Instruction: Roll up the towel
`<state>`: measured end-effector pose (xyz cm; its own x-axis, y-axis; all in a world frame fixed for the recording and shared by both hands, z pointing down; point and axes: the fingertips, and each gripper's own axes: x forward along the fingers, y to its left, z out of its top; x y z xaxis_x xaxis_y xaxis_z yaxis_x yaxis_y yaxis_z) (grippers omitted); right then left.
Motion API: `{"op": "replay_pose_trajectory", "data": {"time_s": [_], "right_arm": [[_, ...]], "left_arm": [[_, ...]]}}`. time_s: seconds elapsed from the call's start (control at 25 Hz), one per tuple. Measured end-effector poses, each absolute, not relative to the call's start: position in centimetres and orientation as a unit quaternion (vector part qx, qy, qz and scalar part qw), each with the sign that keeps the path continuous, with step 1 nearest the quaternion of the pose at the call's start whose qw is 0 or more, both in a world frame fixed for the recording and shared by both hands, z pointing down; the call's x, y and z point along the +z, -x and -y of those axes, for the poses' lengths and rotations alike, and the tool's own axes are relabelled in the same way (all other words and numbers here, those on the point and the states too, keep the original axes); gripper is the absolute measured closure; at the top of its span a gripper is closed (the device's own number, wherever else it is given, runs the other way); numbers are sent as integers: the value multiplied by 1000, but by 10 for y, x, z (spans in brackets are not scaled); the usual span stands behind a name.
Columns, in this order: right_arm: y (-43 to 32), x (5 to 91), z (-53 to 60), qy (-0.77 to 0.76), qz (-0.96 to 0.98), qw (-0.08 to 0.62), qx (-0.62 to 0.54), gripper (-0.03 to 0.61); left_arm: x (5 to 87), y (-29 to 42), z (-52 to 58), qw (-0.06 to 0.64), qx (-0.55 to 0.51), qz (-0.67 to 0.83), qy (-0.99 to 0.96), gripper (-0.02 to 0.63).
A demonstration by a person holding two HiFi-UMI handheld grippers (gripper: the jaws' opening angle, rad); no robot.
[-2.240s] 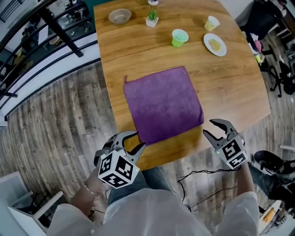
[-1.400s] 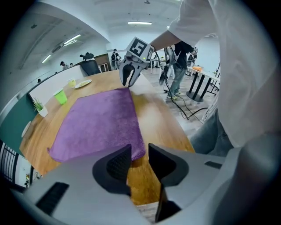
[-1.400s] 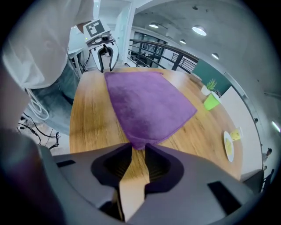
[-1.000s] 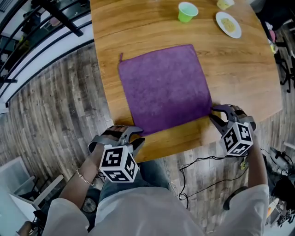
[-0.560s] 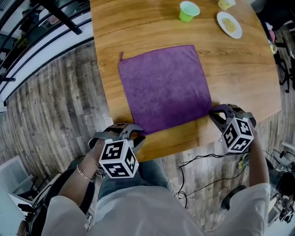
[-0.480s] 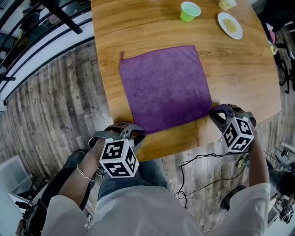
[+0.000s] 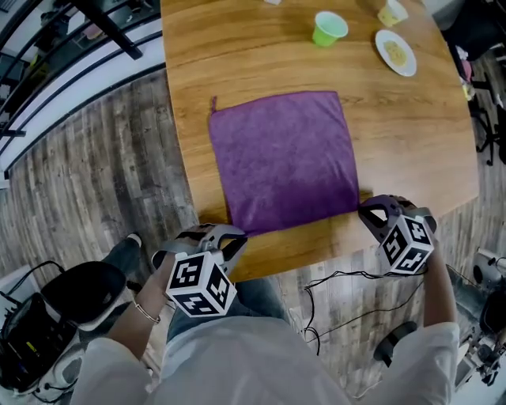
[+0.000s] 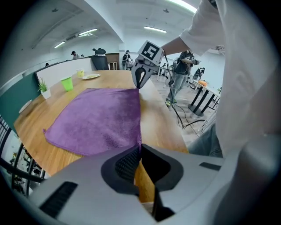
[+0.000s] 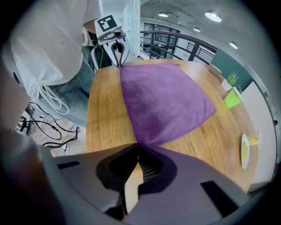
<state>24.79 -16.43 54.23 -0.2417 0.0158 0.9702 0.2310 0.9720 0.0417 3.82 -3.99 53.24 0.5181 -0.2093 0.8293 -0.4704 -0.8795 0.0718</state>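
Observation:
A purple towel (image 7: 285, 158) lies spread flat on the wooden table (image 7: 237, 47). My left gripper (image 7: 233, 235) is at the towel's near left corner. In the left gripper view the jaws (image 8: 139, 148) are closing, and their tips pinch that corner of the towel (image 8: 101, 118). My right gripper (image 7: 366, 210) is at the near right corner. In the right gripper view it (image 9: 137, 146) is shut on the tip of the towel (image 9: 167, 101). Each gripper view shows the other gripper, the right (image 8: 140, 81) and the left (image 9: 117, 57), at the far end of the same edge.
At the table's far side stand a green cup (image 7: 330, 28), a white plate (image 7: 394, 52) and a small yellow cup (image 7: 390, 12). The near table edge runs just under both grippers. On the floor are a black bag (image 7: 71, 293) and cables (image 7: 348, 293).
Both grippers, open beside the table's near edge earlier, have moved onto the towel's two near corners and shut there. The towel still lies flat.

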Motion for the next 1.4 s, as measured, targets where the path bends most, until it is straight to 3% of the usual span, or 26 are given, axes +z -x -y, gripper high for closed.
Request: {"op": "replay_pose_trajectory", "data": {"time_s": [0.64, 1.0, 1.16, 1.4], "right_arm": [[-225, 526, 219, 85, 756, 641, -100, 575], [-216, 532, 242, 26, 771, 623, -126, 572], [-226, 529, 247, -14, 787, 606, -117, 493], [-225, 512, 232, -21, 810, 578, -97, 479]], "left_arm": [[522, -3, 92, 184, 427, 284, -839, 592], [532, 10, 110, 190, 431, 331, -818, 574], [535, 13, 105, 197, 436, 345, -808, 521], [515, 12, 98, 168, 437, 332, -819, 515]]}}
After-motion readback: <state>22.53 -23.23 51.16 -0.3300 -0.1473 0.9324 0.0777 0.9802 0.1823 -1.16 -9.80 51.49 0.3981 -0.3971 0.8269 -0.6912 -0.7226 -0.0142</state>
